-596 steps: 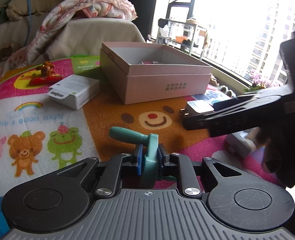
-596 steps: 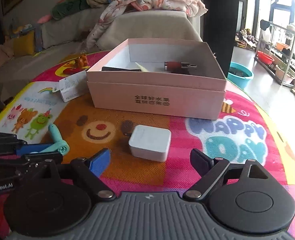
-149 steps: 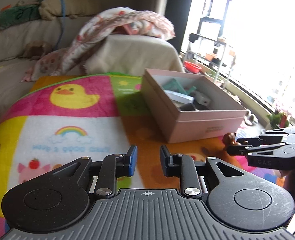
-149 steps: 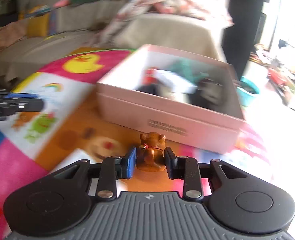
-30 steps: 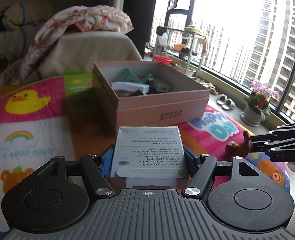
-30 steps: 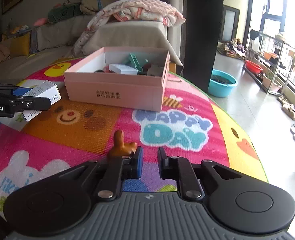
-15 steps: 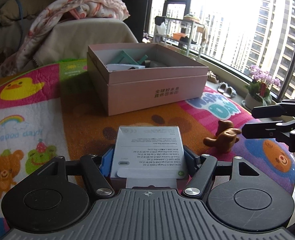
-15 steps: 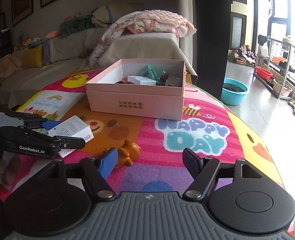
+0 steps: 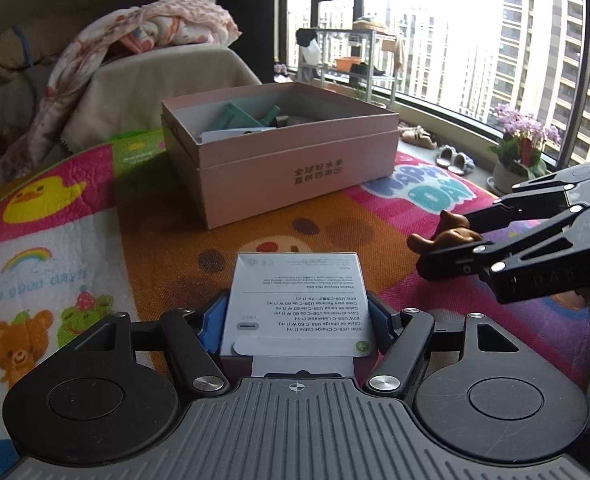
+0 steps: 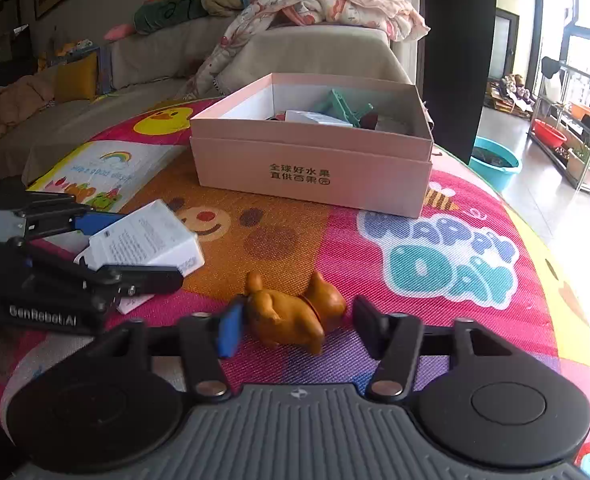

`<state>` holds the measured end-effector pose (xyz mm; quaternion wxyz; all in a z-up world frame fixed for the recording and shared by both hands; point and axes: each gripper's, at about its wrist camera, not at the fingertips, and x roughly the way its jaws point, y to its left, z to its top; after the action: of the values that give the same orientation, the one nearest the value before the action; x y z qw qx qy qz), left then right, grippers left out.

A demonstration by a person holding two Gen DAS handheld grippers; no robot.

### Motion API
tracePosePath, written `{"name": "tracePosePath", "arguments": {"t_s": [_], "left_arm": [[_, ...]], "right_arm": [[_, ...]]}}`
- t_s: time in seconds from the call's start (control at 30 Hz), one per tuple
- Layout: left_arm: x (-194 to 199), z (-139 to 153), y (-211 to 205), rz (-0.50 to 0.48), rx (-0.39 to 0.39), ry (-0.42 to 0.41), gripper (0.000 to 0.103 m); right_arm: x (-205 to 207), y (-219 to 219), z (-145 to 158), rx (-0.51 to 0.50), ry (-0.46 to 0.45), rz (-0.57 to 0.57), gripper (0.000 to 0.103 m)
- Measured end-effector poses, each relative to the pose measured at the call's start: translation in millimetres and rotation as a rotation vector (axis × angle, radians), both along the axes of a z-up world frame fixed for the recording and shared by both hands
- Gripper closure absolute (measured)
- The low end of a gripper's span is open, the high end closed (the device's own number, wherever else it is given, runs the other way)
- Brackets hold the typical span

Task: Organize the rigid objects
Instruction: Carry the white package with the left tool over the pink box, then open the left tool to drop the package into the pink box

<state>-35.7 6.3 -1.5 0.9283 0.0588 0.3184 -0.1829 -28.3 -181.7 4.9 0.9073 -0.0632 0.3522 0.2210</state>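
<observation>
My left gripper (image 9: 297, 320) is shut on a white USB cable box (image 9: 297, 300) and holds it low over the colourful play mat; it also shows in the right wrist view (image 10: 147, 240). My right gripper (image 10: 295, 328) is open, its fingers on either side of a brown bear figurine (image 10: 291, 312) lying on its side on the mat. The figurine also shows in the left wrist view (image 9: 443, 234). The open pink box (image 9: 279, 152) (image 10: 315, 160) stands farther back and holds teal, white and dark items.
The play mat (image 10: 435, 256) covers a round surface whose edge curves off at the right. A draped sofa (image 10: 287, 52) with a blanket stands behind the box. A teal basin (image 10: 495, 160) sits on the floor at right; windows and a potted plant (image 9: 523, 160) lie beyond.
My right gripper let go of the bear figurine, which now lies on the mat, and has moved in so its open fingers flank it. My left gripper still holds the white box.
</observation>
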Motion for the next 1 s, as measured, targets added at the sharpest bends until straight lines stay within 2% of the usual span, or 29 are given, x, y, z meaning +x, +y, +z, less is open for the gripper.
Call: {"name": "tracePosePath", "arguments": {"t_s": [0.1, 0.2, 0.3, 0.37, 0.43, 0.57, 0.7, 0.77, 0.83, 0.9, 1.0], "left_arm": [[-3, 1, 2, -0.008, -0.014, -0.005, 0.029], [2, 16, 8, -0.012, -0.081, -0.035, 0.029], [28, 52, 13, -0.009, -0.14, -0.101, 0.029], [55, 78, 13, 0.002, -0.151, -0.152, 0.029], [89, 96, 9, 0.017, -0.147, -0.173, 0.029], [164, 98, 1, 0.087, -0.145, -0.097, 0.029], [212, 72, -3, 0.141, -0.125, 0.038, 0.029], [220, 58, -1, 0.145, -0.124, 0.071, 0.03], [217, 55, 5, 0.146, -0.136, 0.06, 0.031], [206, 61, 10, 0.141, -0.145, 0.019, 0.031], [172, 78, 17, 0.137, -0.142, -0.09, 0.031]], "right_arm": [[-1, -7, 2, 0.013, 0.008, -0.008, 0.051], [0, -13, 9, 0.014, -0.006, -0.023, 0.051], [9, -16, 36, 0.023, -0.09, -0.048, 0.051], [22, -14, 59, 0.018, -0.185, -0.085, 0.051], [42, -10, 75, 0.022, -0.239, -0.117, 0.051], [100, 3, 86, 0.051, -0.199, -0.152, 0.051], [139, 24, 64, 0.023, -0.154, -0.162, 0.051], [150, 31, 51, 0.009, -0.116, -0.146, 0.049], [153, 31, 43, 0.007, -0.089, -0.168, 0.045], [147, 27, 42, 0.016, -0.094, -0.182, 0.039], [123, 20, 45, 0.019, -0.144, -0.183, 0.033]]}}
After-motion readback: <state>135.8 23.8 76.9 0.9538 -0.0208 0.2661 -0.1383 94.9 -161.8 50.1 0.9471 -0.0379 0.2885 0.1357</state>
